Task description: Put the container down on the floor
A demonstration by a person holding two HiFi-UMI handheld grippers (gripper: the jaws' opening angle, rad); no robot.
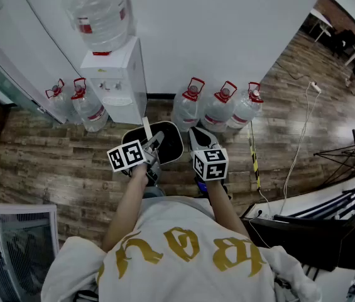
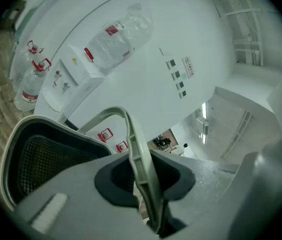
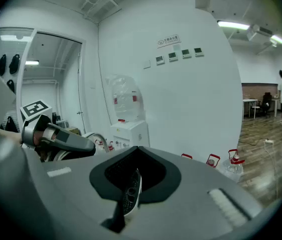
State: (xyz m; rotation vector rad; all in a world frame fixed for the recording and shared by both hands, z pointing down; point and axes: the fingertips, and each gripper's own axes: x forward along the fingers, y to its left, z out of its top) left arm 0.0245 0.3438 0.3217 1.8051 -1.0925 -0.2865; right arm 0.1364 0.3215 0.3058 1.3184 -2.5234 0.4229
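The left claw (image 1: pixel 154 145) (image 2: pixel 148 184) is clenched on the pale grey-green arched plastic handle (image 2: pixel 131 129), which runs up between its jaws. The black oval mesh-walled container (image 1: pixel 172 145) (image 2: pixel 36 154) sits just ahead of that claw, over the brown wooden plank floor (image 1: pixel 51 162). The right claw (image 1: pixel 195 138) (image 3: pixel 128 194) is clamped on a thin edge at the container's near rim. Beyond both claws stands a white box-shaped water dispenser (image 1: pixel 115 80).

Head view looks steeply down; both gripper views face the white wall (image 3: pixel 190 104), sharing the water dispenser (image 3: pixel 129 132).
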